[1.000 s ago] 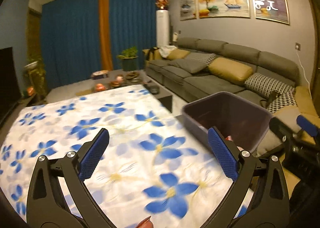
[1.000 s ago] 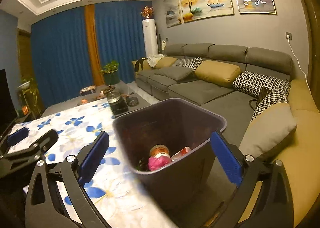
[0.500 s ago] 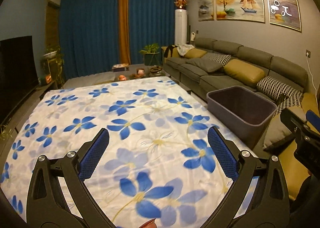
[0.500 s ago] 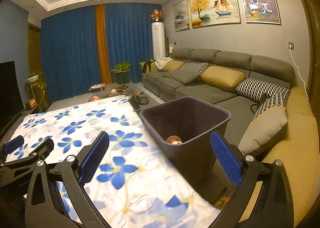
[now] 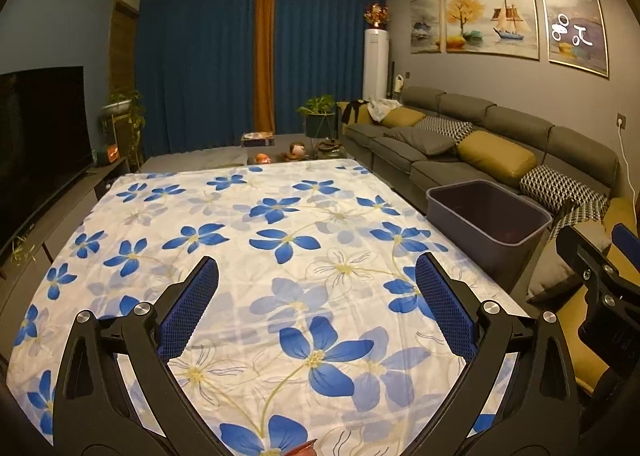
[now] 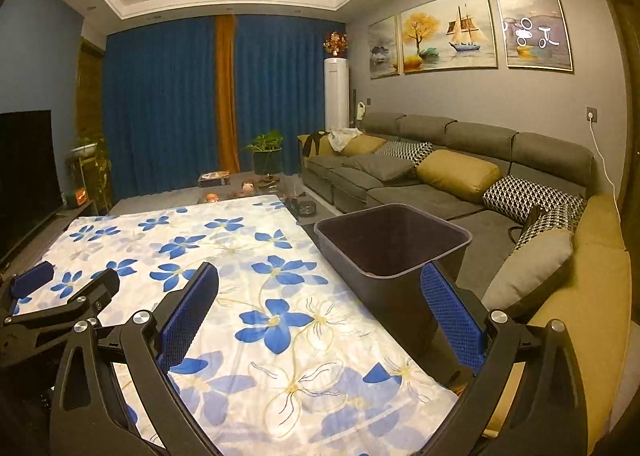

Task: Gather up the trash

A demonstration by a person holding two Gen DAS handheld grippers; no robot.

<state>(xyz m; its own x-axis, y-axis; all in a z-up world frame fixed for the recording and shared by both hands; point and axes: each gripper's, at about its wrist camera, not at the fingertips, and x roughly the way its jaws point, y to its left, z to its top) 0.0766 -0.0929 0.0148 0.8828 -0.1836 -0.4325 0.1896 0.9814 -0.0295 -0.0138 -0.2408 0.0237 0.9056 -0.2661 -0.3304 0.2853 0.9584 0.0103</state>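
A dark grey trash bin [image 5: 460,232] stands by the right edge of the table, against the sofa. In the right wrist view the bin [image 6: 384,296] sits just ahead and to the right, and its contents are almost entirely hidden below the rim. My left gripper [image 5: 316,308] hovers open over the flowered tablecloth [image 5: 280,215] with nothing between its blue pads. My right gripper [image 6: 320,312] is also open and empty, near the table's right edge. No loose trash shows on the cloth [image 6: 240,256]. Each gripper appears in the other's view: the right gripper [image 5: 600,242], the left gripper [image 6: 66,284].
A long grey sofa [image 5: 480,135] with yellow and patterned cushions runs along the right wall. Beyond the table a low coffee table [image 6: 256,183] carries small items, with a potted plant [image 5: 320,111] behind it. A television [image 5: 40,135] stands at the left.
Both grippers have drawn back and risen from the bin. The bin now looks smaller and farther off, and the can and pink wrapper inside it have dropped out of sight.
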